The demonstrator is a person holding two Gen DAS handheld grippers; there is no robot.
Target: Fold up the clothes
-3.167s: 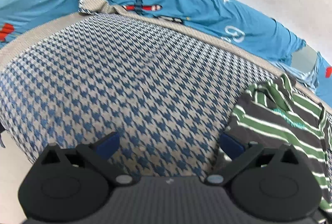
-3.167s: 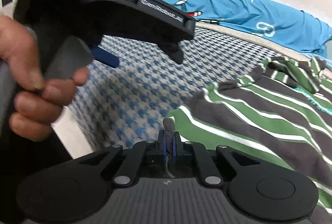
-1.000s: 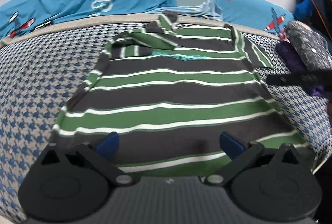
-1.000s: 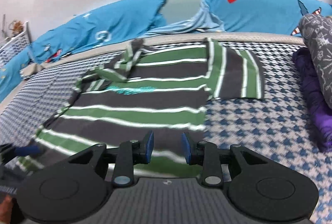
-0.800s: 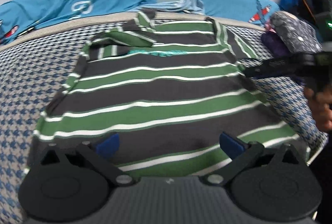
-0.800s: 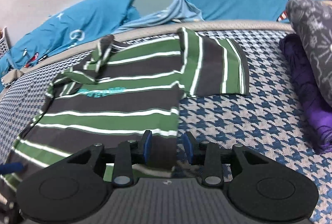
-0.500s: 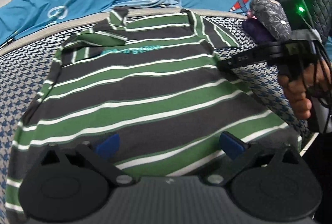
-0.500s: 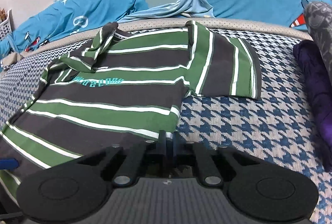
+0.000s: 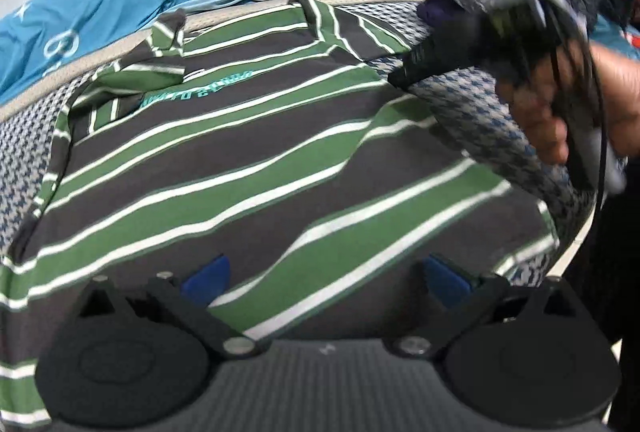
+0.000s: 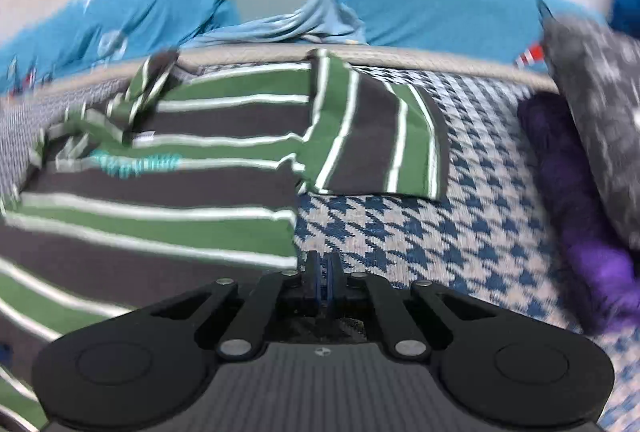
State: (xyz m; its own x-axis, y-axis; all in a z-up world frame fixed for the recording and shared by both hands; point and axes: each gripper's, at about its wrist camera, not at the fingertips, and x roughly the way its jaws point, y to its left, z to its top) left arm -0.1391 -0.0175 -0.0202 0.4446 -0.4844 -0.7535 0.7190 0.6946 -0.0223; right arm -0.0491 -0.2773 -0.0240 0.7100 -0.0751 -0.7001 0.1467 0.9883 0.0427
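Note:
A grey and green striped shirt [image 9: 240, 151] lies spread face up on the houndstooth bed cover [image 9: 480, 119]. My left gripper [image 9: 326, 278] hovers open over its lower hem area, blue pads wide apart, holding nothing. In the right wrist view the shirt [image 10: 160, 191] fills the left side, its right sleeve [image 10: 380, 143] lying flat. My right gripper [image 10: 322, 264] is shut at the shirt's right side edge, below that sleeve, and appears to pinch it. The left wrist view shows that gripper [image 9: 404, 75] held by a hand [image 9: 540, 111], with the stripes rippling toward it.
Blue printed bedding [image 10: 440, 3] runs along the wall behind the shirt. A purple garment [image 10: 580, 191] and a grey patterned cushion [image 10: 600, 91] sit at the right. Bare houndstooth cover [image 10: 440, 232] lies between them and the shirt. The bed's near edge drops off at lower right [image 9: 568, 232].
My left gripper has swung right over the shirt, staying open. My right gripper went from open to shut at the shirt's side edge, and a ripple has formed in the shirt there.

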